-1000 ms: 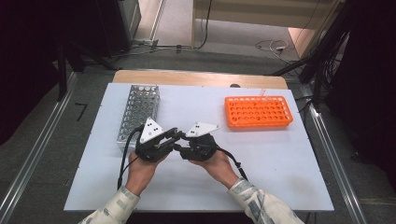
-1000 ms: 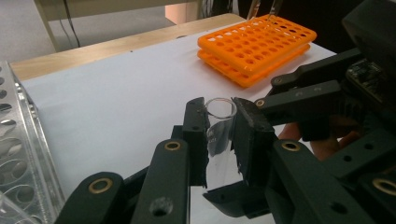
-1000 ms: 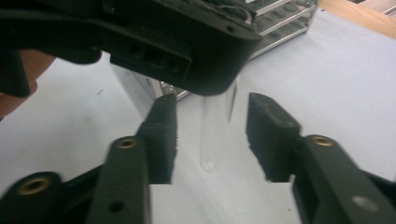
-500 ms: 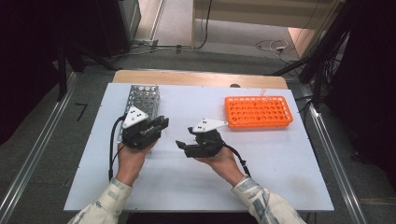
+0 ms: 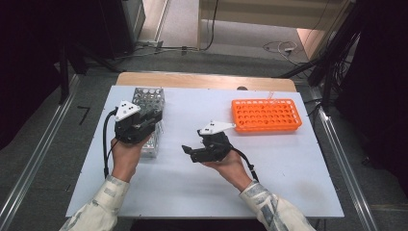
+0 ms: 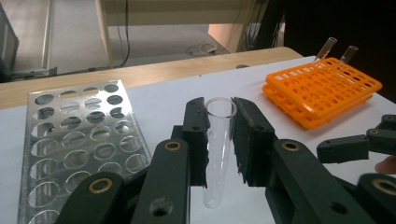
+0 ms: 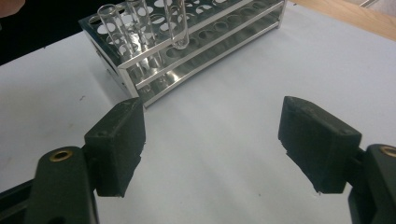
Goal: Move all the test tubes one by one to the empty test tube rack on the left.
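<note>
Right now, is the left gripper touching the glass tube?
Touching. The left gripper view shows the left gripper with both jaws pressed against the clear test tube.

Bright bench, dark surroundings

Even overhead light whitens the bench (image 5: 288,163); room edges fall black; close views slightly soft, shadows faint.

1. In the high view, the left hand-held gripper (image 5: 155,117) covers part of the metal rack (image 5: 148,97).
2. In the right gripper view, the held tube (image 7: 178,28) is cut off by the top edge.
3. Tubes in the orange rack (image 5: 266,115) are too small to count.
</note>
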`<state>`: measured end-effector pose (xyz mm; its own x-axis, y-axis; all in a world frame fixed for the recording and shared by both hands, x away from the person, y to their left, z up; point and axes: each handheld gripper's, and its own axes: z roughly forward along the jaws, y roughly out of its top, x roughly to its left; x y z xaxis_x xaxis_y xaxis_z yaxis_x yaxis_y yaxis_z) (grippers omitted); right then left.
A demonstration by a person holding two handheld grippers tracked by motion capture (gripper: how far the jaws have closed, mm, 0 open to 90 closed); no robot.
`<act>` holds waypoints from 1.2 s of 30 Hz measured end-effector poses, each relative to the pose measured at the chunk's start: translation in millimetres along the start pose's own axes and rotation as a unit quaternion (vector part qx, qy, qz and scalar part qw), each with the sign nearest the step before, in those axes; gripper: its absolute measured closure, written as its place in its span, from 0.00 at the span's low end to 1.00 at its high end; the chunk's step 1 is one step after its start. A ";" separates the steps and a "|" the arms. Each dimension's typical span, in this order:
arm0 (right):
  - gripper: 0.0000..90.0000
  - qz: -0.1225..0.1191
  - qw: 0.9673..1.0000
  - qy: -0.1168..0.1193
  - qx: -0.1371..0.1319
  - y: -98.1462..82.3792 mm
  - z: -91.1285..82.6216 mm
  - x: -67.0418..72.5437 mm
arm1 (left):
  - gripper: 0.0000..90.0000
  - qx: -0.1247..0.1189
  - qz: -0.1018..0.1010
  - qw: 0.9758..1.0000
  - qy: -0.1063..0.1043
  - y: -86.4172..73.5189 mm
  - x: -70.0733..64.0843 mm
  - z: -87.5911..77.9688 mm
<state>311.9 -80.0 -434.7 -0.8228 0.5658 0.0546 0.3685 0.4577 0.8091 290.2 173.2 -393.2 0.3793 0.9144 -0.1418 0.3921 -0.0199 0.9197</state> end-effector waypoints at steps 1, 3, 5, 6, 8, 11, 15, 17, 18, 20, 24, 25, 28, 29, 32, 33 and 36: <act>0.22 0.001 1.000 0.000 0.001 0.0 0.1 -0.1 | 0.84 0.000 -0.001 1.000 0.002 0.3 1.1 -0.4; 0.22 0.002 1.000 0.001 0.001 0.1 0.2 -0.3 | 0.84 -0.002 -0.002 1.000 0.007 1.1 3.1 -1.1; 0.22 0.002 1.000 0.000 0.001 0.0 0.2 -0.1 | 0.84 -0.005 -0.003 1.000 0.012 2.4 5.1 -2.0; 0.22 0.001 1.000 0.000 0.001 0.0 0.2 0.0 | 0.84 -0.006 -0.005 1.000 0.014 3.0 5.6 -2.2; 0.22 0.001 1.000 0.000 0.001 0.0 0.3 0.1 | 0.84 -0.007 -0.001 1.000 0.020 3.9 6.7 -2.6; 0.22 0.000 1.000 -0.001 0.001 0.2 0.0 -0.2 | 0.84 -0.007 0.005 0.999 0.031 3.9 7.9 -3.2; 0.23 0.002 1.000 -0.001 0.000 0.4 -0.6 -0.3 | 0.84 -0.012 0.010 0.999 0.049 1.5 9.3 -4.6; 0.23 0.002 1.000 -0.001 0.000 0.4 -0.6 -0.4 | 0.84 -0.010 0.014 0.998 0.056 0.1 10.4 -4.5; 0.23 0.002 1.000 -0.001 0.000 0.4 -0.6 -0.2 | 0.84 -0.010 0.014 0.998 0.059 -0.7 10.8 -4.4; 0.23 0.002 1.000 -0.001 -0.001 0.6 -0.8 0.1 | 0.84 -0.008 0.019 0.998 0.068 -2.3 11.2 -3.9; 0.23 0.002 1.000 -0.002 -0.002 0.7 -0.9 0.0 | 0.83 -0.005 0.027 0.997 0.076 -5.0 11.0 -3.1; 0.23 0.003 1.000 -0.002 -0.002 0.8 -1.0 0.0 | 0.83 -0.005 0.028 0.997 0.076 -5.8 10.7 -2.5; 0.23 0.000 1.000 -0.003 -0.003 0.7 -1.2 0.0 | 0.83 -0.003 0.033 0.996 0.081 -9.0 10.6 -0.9; 0.23 0.000 1.000 -0.003 -0.002 0.7 -1.2 -0.1 | 0.83 -0.003 0.034 0.996 0.083 -10.4 10.6 -0.2; 0.23 0.001 1.000 -0.002 -0.001 0.6 -0.9 0.0 | 0.83 0.001 0.036 0.996 0.084 -14.7 10.8 1.9; 0.23 0.001 1.000 -0.002 -0.001 0.6 -0.9 0.0 | 0.83 0.002 0.036 0.996 0.084 -16.2 10.8 2.6; 0.23 0.001 1.000 -0.002 0.000 0.5 -0.8 0.0 | 0.83 0.006 0.040 0.996 0.085 -20.0 10.2 4.2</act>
<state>311.7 -80.3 -433.9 -0.8203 0.5695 0.0532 0.3696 0.4568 0.8092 289.8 181.1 -414.6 0.2628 0.9648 -0.0031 0.3767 -0.0996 0.9210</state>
